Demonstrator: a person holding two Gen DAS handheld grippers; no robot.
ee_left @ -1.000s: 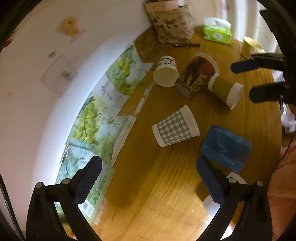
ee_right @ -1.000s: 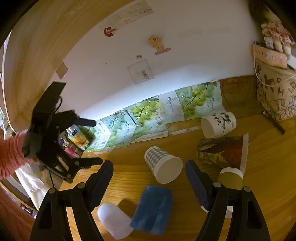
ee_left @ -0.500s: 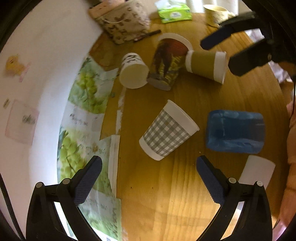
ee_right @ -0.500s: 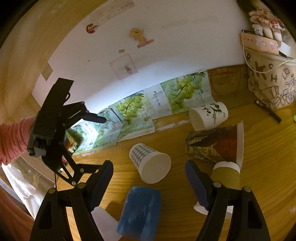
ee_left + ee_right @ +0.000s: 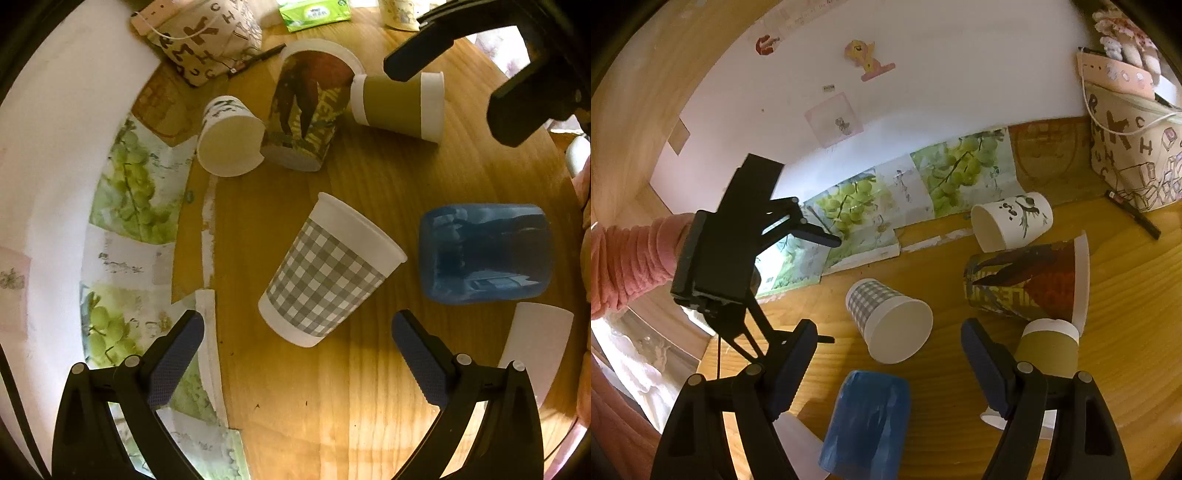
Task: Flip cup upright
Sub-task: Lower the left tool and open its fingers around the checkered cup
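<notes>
The worktop (image 5: 369, 424) carries several cups lying on their sides. The checked cup (image 5: 325, 273) lies near the middle, mouth toward my right gripper (image 5: 888, 363), base toward my left gripper (image 5: 295, 354). Both grippers hang above it with jaws apart, holding nothing.

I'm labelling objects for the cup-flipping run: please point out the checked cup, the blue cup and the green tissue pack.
checked cup (image 5: 325, 275), left wrist view, on its checked side wall.
blue cup (image 5: 485, 253), left wrist view, on its side wall.
green tissue pack (image 5: 314, 13), left wrist view, on its top face.
</notes>
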